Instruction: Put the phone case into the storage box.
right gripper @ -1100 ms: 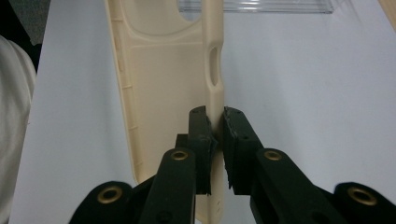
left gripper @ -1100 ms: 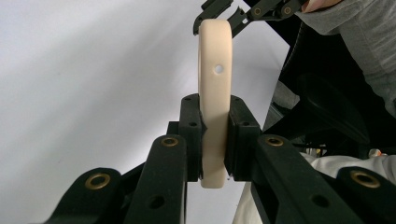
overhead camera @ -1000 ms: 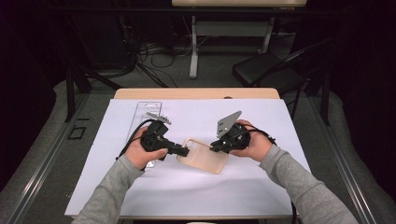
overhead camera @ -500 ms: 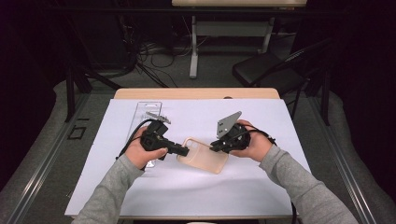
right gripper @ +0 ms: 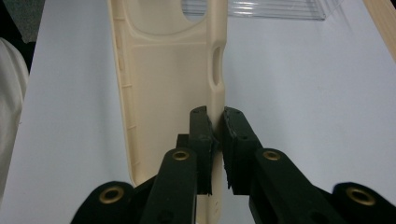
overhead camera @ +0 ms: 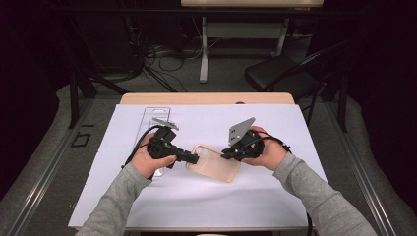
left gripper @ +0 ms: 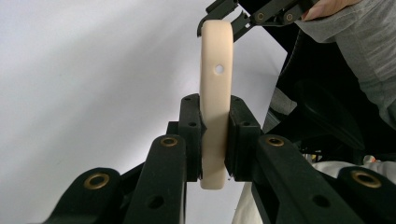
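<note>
A smooth, cream-coloured soft plastic phone case [overhead camera: 215, 163] with rounded corners is held above the white-covered table [overhead camera: 295, 196]. The left hand-held gripper [left gripper: 215, 140] clamps one end; the right hand-held gripper [right gripper: 215, 140] pinches its thin side wall. Its camera cutout is cropped in the right gripper view.

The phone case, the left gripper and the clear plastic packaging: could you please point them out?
phone case [overhead camera: 216, 167], high view, flat back.
left gripper [left gripper: 215, 140], left gripper view, between fingertips.
clear plastic packaging [right gripper: 280, 9], right gripper view, ribbed surface.

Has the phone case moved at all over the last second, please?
No. The phone case keeps its place relative to the clear plastic package at the table's back.
</note>
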`<state>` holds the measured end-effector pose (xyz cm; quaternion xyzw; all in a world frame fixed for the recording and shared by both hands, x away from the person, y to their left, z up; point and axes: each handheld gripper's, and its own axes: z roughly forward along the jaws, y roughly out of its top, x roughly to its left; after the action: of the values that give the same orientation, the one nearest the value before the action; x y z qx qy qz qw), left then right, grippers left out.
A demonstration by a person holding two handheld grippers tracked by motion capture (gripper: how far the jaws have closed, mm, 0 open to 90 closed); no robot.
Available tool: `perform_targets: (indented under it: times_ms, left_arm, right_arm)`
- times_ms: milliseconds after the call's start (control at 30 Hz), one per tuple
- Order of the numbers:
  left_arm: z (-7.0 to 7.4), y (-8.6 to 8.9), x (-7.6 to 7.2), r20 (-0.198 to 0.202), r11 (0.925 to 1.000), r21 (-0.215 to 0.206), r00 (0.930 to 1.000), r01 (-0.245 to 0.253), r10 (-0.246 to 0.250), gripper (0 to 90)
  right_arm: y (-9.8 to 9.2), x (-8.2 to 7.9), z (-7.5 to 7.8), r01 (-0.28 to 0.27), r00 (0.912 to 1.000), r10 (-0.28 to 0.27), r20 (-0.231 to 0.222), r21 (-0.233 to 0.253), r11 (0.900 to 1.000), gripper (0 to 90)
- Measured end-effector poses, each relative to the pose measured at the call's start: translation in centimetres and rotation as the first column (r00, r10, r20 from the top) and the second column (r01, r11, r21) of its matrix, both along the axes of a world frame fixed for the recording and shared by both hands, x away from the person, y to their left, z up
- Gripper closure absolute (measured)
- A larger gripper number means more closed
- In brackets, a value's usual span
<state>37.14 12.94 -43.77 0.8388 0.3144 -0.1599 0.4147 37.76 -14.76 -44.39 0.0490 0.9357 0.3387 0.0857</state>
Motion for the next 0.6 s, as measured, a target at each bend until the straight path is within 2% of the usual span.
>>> perform_targets:
  times_ms: [300,600]
  left_arm:
    - [-0.01,0.04,0.03,0.011,0.9999,-0.005,0.9999,-0.01,0.01,78.2]
    - [-0.05,0.2,0.1,0.016,0.9995,-0.011,0.9994,-0.03,0.03,69.2]
  right_arm:
    - [-0.05,-0.01,0.06,0.002,1.0,-0.002,-0.001,0.006,1.0,83.3]
    - [0.0,0.07,0.03,0.003,1.0,-0.003,-0.004,0.007,1.0,83.3]
